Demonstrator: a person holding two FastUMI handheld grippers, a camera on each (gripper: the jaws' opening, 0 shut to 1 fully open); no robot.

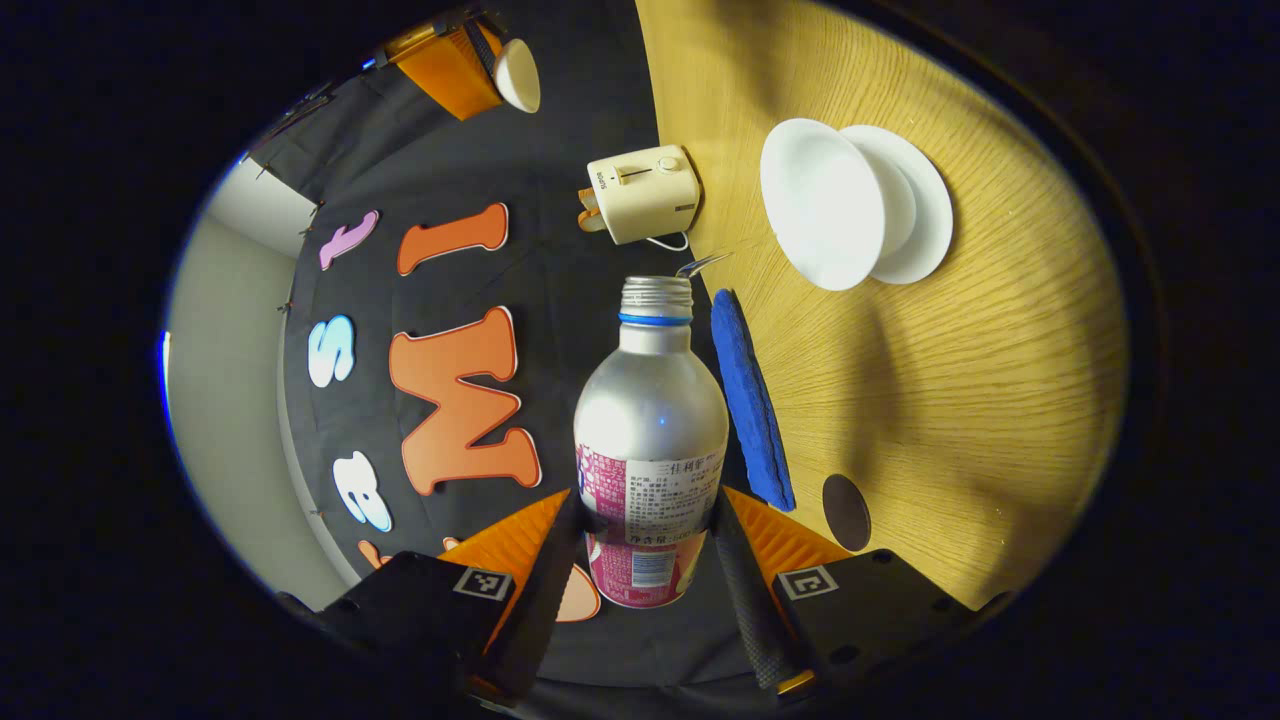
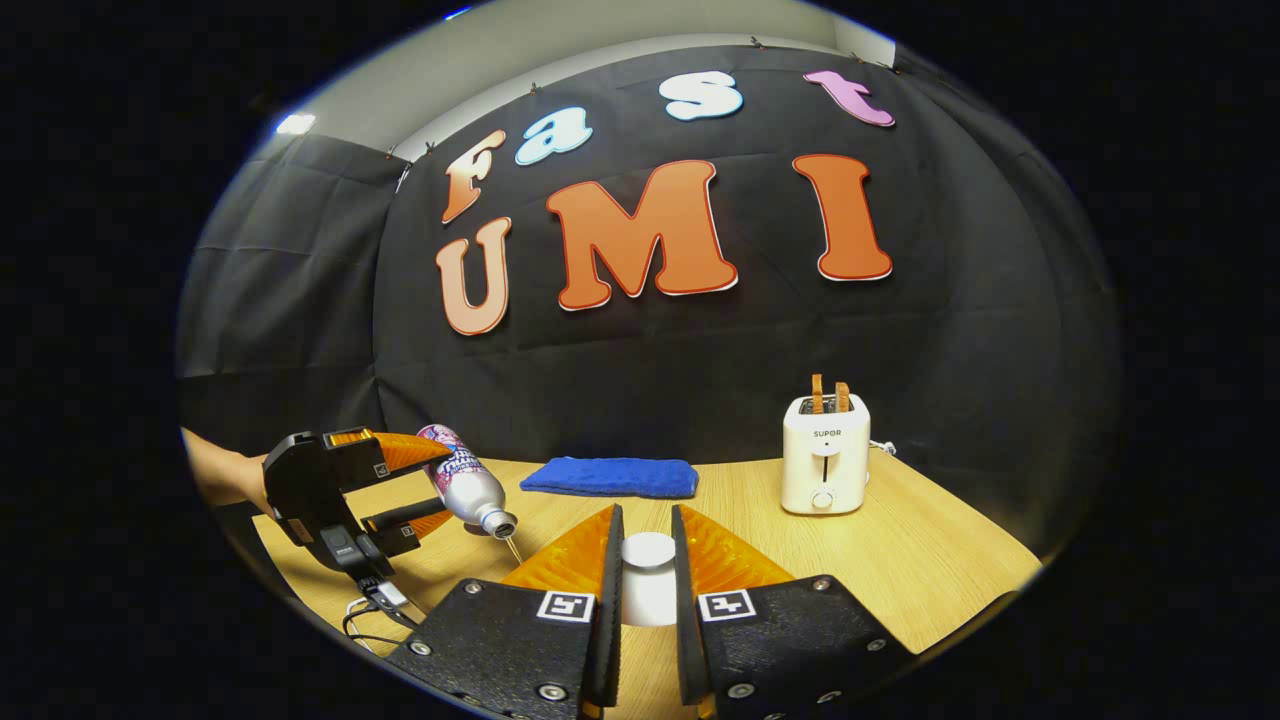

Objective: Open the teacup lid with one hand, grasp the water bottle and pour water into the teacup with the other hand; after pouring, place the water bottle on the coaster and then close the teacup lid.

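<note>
My left gripper [image 1: 647, 500] is shut on the silver water bottle [image 1: 650, 400], which has no cap and a pink label. In the right gripper view the bottle [image 2: 466, 482] is tipped mouth-down over the table in the left gripper [image 2: 438, 486], and a thin stream of water [image 2: 512, 548] runs from its mouth. Where the stream lands is hidden. The white teacup [image 1: 822, 205] stands open on its saucer [image 1: 922, 205]. My right gripper [image 2: 646, 515] is shut on the white teacup lid [image 2: 648, 568], held up off the cup. A dark round coaster [image 1: 846, 511] lies on the wooden table [image 1: 960, 380].
A folded blue cloth [image 2: 610, 477] lies at the back of the table [image 2: 930, 560]. A cream toaster [image 2: 826, 455] with two slices of toast stands at the back right. A person's forearm [image 2: 215, 470] reaches in from the left behind the left gripper.
</note>
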